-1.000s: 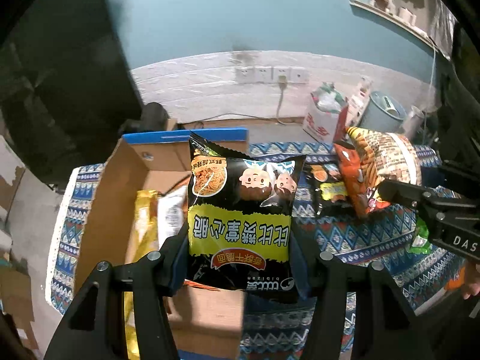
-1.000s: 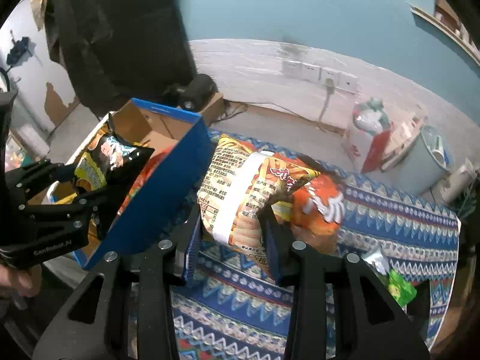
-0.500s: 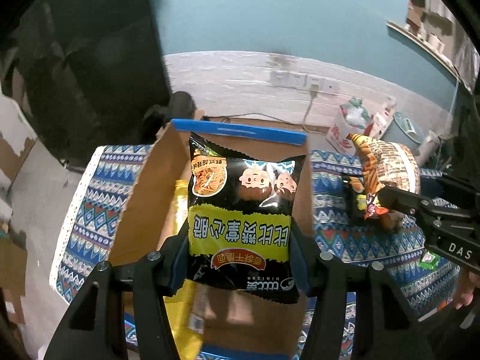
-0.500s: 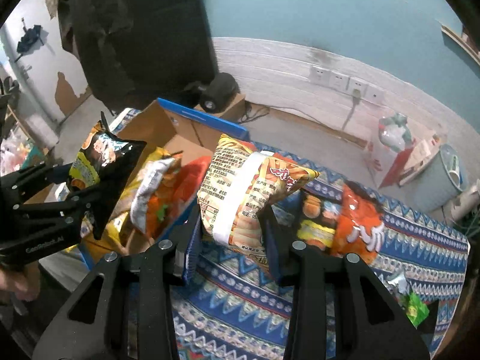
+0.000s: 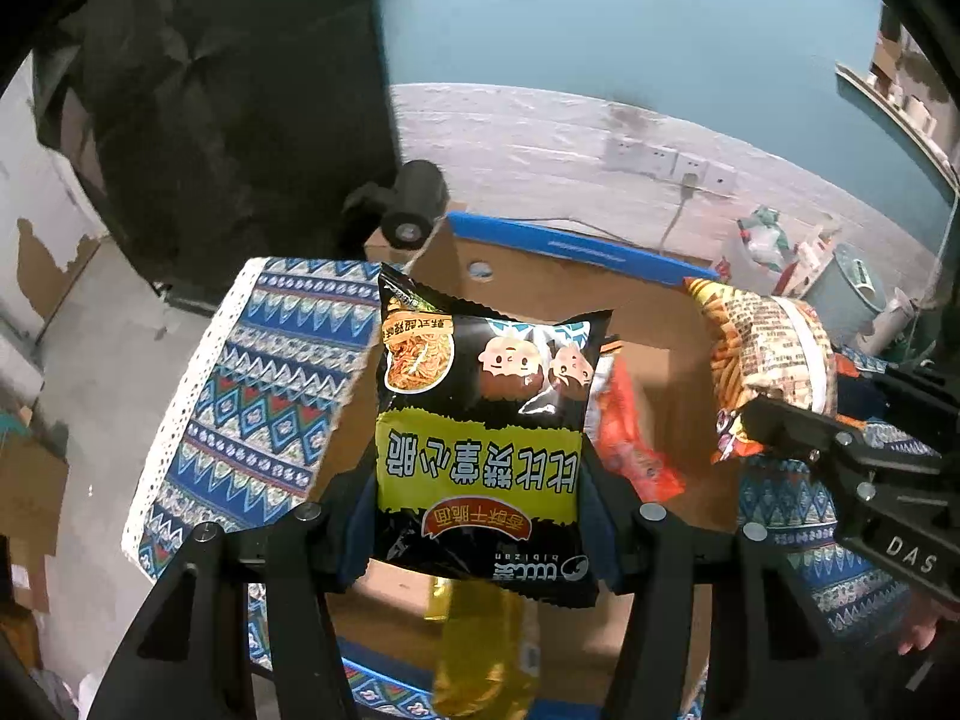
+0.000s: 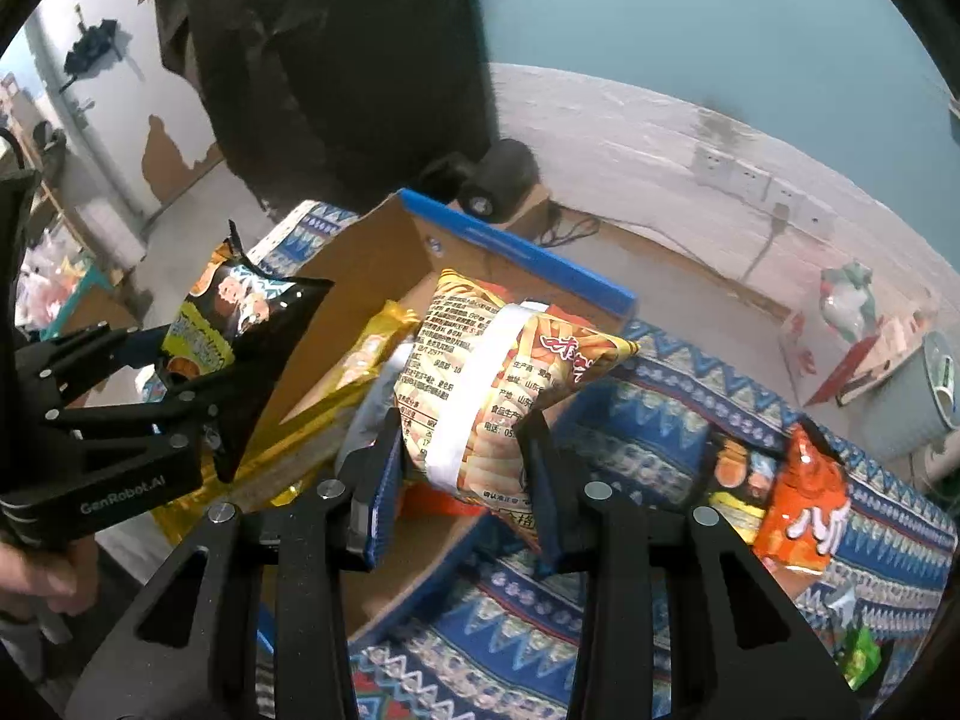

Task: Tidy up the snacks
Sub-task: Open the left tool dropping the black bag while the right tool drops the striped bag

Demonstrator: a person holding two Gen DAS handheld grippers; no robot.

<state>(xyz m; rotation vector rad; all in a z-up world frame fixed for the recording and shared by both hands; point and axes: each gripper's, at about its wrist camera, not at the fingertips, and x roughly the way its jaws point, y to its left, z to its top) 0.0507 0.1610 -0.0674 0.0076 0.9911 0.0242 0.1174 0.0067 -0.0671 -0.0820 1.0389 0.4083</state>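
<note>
Left wrist view: two snack bags held over the open box, both ready to drop.

Left gripper (image 5: 477,516) has its fingers clamped on the lower sides of the black bag (image 5: 480,420), which hangs over the box (image 5: 540,276); right gripper (image 6: 462,474) has its fingers clamped on the striped bag (image 6: 480,384) above the box's right half. Both bags look light, puffy and crinkly, likely slippery foil, with brittle contents, so a gentle side pinch near an end suits them. Each gripper tilts steeply downward, side by side.
</note>
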